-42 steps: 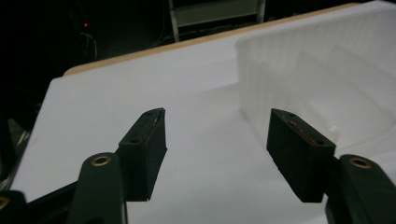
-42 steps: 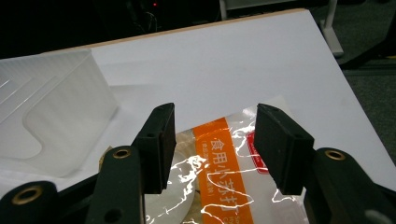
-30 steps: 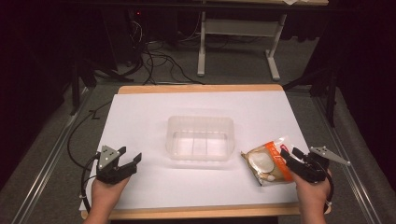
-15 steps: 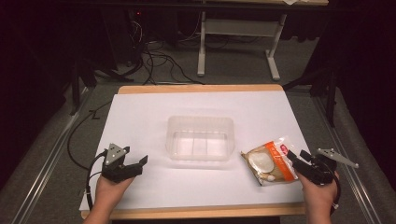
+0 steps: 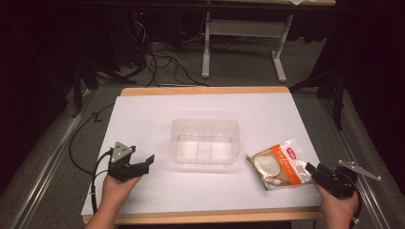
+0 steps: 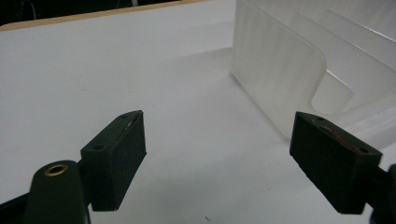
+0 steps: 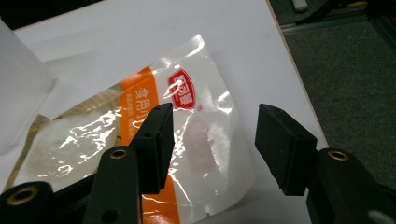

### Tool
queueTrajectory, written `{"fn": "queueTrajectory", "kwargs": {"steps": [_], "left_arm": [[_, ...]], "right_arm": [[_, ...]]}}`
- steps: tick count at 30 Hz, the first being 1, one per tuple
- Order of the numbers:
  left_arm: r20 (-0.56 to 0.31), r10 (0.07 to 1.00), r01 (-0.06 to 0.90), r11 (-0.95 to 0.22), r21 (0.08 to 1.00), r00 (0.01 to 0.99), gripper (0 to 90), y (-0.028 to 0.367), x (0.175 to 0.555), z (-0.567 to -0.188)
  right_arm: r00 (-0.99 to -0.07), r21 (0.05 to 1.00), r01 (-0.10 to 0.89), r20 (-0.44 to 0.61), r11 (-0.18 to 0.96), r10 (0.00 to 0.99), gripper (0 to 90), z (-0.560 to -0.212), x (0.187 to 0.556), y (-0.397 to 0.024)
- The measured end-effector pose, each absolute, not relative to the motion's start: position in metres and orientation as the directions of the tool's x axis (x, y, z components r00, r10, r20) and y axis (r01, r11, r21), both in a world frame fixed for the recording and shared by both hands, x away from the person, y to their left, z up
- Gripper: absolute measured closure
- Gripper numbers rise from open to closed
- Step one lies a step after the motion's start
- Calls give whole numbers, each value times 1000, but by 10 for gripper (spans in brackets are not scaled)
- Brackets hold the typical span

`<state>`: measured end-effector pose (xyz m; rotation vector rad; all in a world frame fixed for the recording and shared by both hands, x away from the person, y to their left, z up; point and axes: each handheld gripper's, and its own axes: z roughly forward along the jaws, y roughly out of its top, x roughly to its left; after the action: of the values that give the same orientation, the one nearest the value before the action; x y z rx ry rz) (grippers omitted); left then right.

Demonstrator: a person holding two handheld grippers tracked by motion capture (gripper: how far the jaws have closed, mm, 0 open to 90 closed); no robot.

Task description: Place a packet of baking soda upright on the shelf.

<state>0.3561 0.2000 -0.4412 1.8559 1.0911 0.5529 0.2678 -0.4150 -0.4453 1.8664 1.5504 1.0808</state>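
Now glossy crinkled plastic packet [image 7: 187,140]; clear ribbed rect. tub [image 5: 205,140]; matte white table [image 5: 143,114].

The left gripper [image 5: 144,163], a black two-jaw tool held low at the near left, has just opened its jaws wide. The right gripper [image 5: 313,170], at the near right, has just narrowed its parted jaws slightly, pointing leftward.

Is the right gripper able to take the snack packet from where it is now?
Probably yes: the right gripper stands open just above the snack packet's near edge, with nothing between them.
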Motion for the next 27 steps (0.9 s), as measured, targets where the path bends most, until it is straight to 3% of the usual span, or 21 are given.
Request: {"fn": "queueTrajectory", "kwargs": {"steps": [11, 27], "left_arm": [[-38, 847, 449, -242, 860, 530, 182, 198, 355, -439], [-32, 830, 450, -270, 851, 557, 182, 194, 357, -442]], "right_arm": [[70, 709, 645, 314, -283, 947, 488, -460, 274, -423], [35, 668, 694, 341, -269, 939, 504, -469, 280, -419]]}}
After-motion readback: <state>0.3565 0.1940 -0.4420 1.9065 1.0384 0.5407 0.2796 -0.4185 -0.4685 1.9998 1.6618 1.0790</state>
